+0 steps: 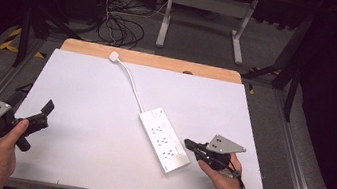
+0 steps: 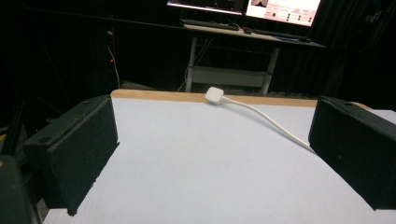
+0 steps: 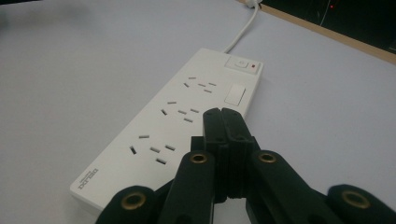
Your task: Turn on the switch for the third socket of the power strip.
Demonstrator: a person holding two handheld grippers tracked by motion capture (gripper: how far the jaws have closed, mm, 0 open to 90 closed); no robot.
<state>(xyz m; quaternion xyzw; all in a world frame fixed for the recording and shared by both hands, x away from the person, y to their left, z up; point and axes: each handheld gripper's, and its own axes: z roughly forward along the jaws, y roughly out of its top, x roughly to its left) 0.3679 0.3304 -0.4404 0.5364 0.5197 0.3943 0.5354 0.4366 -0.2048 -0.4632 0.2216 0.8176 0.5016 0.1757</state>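
Looking along the right gripper (image 3: 223, 112), we read the power strip's (image 3: 177, 121) switch and sockets just beyond its clenched, empty jaws; left gripper (image 1: 45, 112), jaws released, sits well left on the worktop (image 1: 88, 108).

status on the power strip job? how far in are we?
Early. Done: nothing visibly changed; the power strip lies flat mid-table, its cord running to the plug at the far edge. In hand: the right gripper, jaws shut and holding nothing, points at the strip's side near the white switch; contact cannot be told. The left gripper waits open at the table's left. Left: any real handling of the strip.
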